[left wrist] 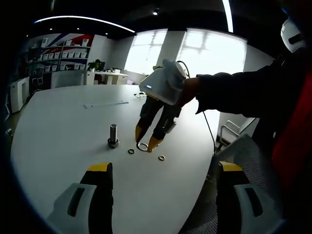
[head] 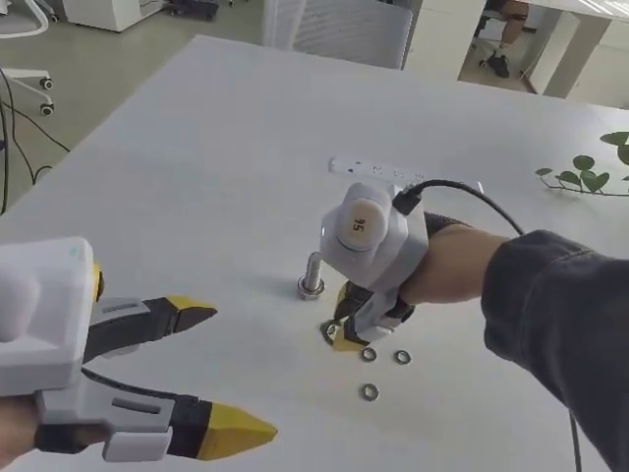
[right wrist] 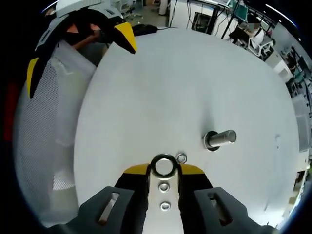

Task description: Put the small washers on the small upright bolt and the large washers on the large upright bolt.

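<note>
Now R gripper (head: 341, 332) tilts down, jaws pinching large washer (right wrist: 164, 166) (L gripper (head: 241, 372) level, jaws spread).

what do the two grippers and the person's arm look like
The left gripper and right gripper have white boxy bodies, black jaws and pointed yellow tips. The right one has a round number label and a black cable. The sleeve is dark grey.

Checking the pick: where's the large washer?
Head view: large washer in the right tongs on the table, nearside of the upright bolt, small washers beside it.
</note>
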